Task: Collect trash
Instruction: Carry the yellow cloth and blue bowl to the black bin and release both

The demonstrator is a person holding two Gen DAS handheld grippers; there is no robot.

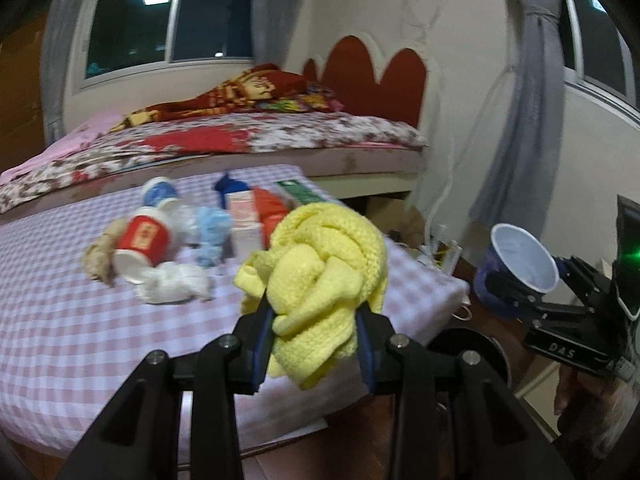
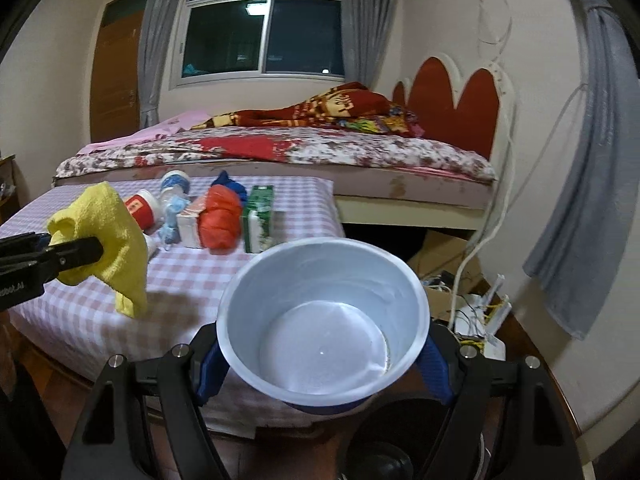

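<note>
The right gripper (image 2: 324,364) clamps a paper cup (image 2: 324,320), its empty mouth facing the camera. Left of the cup, the left gripper (image 2: 96,250) pinches a yellow cloth (image 2: 116,232) above the checked table (image 2: 180,280). Beyond the cup lie a green carton (image 2: 258,220), an orange bag (image 2: 220,220) and a red cup (image 2: 142,208).

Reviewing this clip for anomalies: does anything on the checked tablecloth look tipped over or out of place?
Yes. The red paper cup lies tipped on its side among crumpled white tissue on the pink checked tablecloth, its open end toward the camera. Nothing visibly spilled.
</note>
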